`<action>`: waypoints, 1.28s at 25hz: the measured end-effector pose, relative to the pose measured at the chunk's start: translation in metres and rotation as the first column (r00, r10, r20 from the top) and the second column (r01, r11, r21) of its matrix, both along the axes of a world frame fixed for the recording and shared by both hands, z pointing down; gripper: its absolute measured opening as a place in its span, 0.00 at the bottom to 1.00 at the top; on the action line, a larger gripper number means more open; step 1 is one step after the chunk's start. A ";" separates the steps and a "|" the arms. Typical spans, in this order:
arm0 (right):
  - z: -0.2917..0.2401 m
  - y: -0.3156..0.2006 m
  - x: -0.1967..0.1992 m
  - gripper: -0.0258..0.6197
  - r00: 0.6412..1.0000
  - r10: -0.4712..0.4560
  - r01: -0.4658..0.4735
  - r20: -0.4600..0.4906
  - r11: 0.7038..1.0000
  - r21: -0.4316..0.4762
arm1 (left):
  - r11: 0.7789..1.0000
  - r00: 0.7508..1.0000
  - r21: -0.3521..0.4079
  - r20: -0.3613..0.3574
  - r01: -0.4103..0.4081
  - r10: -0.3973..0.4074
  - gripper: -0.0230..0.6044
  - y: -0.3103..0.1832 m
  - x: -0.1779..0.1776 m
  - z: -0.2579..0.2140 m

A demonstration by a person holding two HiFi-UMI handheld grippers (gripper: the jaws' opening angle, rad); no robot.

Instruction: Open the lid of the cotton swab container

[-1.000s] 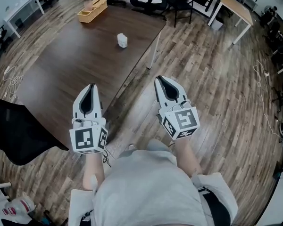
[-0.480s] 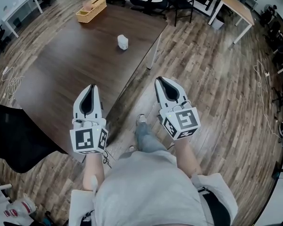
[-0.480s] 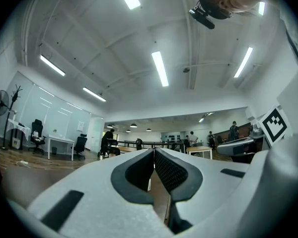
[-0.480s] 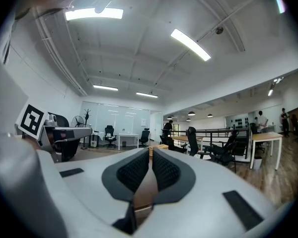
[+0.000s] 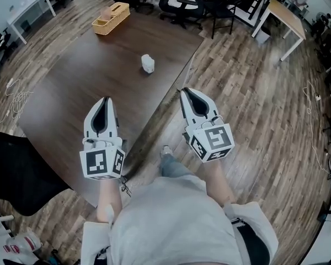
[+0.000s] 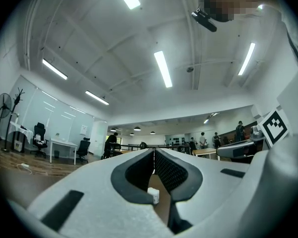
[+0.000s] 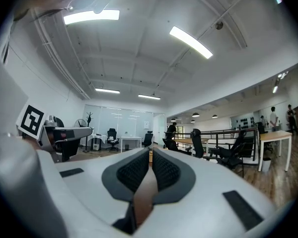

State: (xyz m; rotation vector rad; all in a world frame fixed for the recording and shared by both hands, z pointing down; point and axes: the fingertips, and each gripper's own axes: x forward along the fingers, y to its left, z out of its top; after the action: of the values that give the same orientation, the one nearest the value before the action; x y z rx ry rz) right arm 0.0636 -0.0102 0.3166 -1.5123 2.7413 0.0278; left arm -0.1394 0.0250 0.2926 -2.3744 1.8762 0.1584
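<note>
A small white cotton swab container (image 5: pixel 148 63) stands on the dark brown table (image 5: pixel 83 87), toward its far right part. It also shows small through the gap behind the jaws in the left gripper view, as a white container (image 6: pixel 153 195). My left gripper (image 5: pixel 104 100) hovers over the table's near edge, shut and empty. My right gripper (image 5: pixel 186 91) is beside the table's right edge, above the floor, also shut with nothing in it. Both point toward the container and are well short of it.
A yellow basket (image 5: pixel 111 17) sits at the table's far left corner. Office chairs (image 5: pixel 179 1) and a light wooden desk (image 5: pixel 287 12) stand beyond the table. A black chair back (image 5: pixel 16 167) is at my left, and cables (image 5: pixel 14 95) lie on the wooden floor.
I have stepped toward the table: the table and container sit lower and nearer in the head view, and both grippers have advanced with me, still shut.
</note>
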 end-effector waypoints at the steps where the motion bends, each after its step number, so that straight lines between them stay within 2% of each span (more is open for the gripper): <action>1: -0.001 -0.010 0.000 0.08 1.000 -0.003 0.003 -0.001 1.000 0.001 | 1.000 1.000 0.002 0.000 0.001 -0.001 0.06 -0.010 0.001 -0.002; 14: -0.006 -0.119 0.014 0.08 0.999 -0.040 0.040 -0.012 0.999 -0.008 | 1.000 1.000 0.009 -0.008 0.017 -0.017 0.06 -0.115 0.020 -0.008; 23: -0.002 -0.181 0.015 0.08 0.995 -0.099 0.099 -0.025 0.995 -0.020 | 0.998 0.998 0.007 -0.014 0.064 -0.064 0.06 -0.168 0.027 -0.006; 32: 0.030 -0.223 0.003 0.08 0.986 -0.164 0.159 -0.039 0.981 -0.114 | 0.996 0.996 -0.020 -0.015 0.090 -0.090 0.06 -0.200 0.029 0.007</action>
State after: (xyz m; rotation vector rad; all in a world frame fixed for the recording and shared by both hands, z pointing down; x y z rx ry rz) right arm 0.0668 -0.2334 0.3468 -1.3221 2.9405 -0.0914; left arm -0.1103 -0.1754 0.2998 -2.3014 1.9960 0.1523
